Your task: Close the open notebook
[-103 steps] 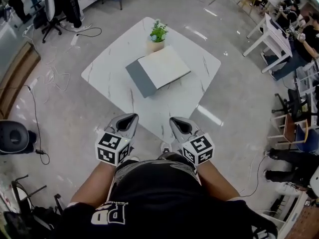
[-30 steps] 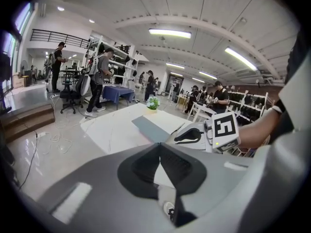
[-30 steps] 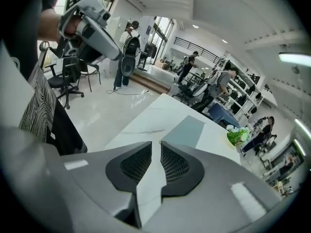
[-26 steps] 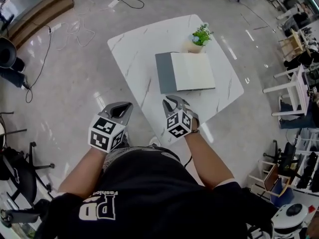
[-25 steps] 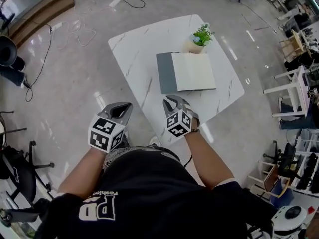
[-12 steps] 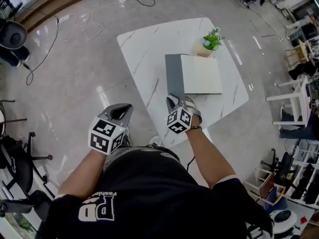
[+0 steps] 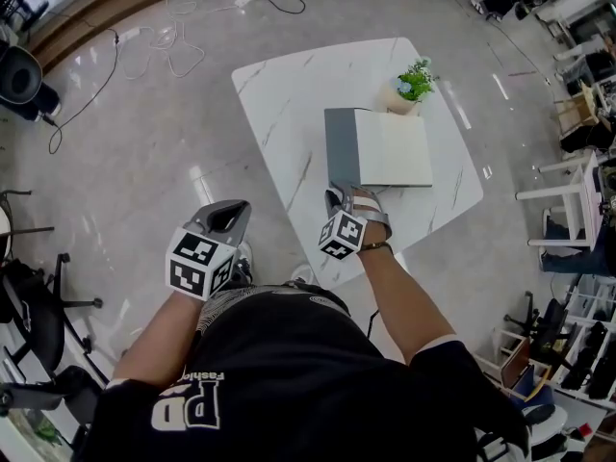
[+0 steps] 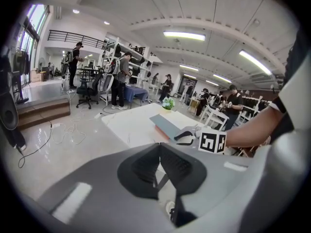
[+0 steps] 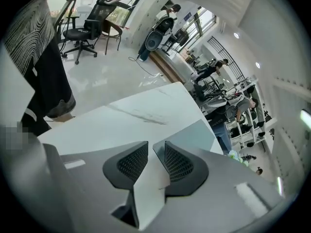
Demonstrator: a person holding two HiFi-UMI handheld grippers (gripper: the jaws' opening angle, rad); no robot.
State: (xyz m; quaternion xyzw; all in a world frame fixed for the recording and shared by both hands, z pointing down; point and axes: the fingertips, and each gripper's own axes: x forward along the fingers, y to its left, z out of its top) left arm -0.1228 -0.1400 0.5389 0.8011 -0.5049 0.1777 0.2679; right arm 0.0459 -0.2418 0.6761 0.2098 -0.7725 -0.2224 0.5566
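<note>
My left gripper (image 7: 227, 221) hangs off the table's near left side, above the floor and well apart from the job. Its own view shows the pads pressed together with nothing caught in them. The white marble table (image 7: 289, 94) is bare on that side. My right gripper (image 7: 345, 198) is over the tabletop, just beside the near edge of the notebook (image 7: 380, 149). Its jaws stand slightly parted and empty, with only the white tabletop showing through the gap. I cannot tell whether the tips touch the book yet.

The notebook lies flat and open in the middle of the table. Its grey cover (image 7: 340, 147) is spread to the left and a blank white page (image 7: 397, 149) faces up on the right. Behind it a small potted plant (image 7: 412, 83) stands by the far corner.

As I judge it, none of the closing is done. I have yet to catch the grey cover, lift it and fold it over the page.
</note>
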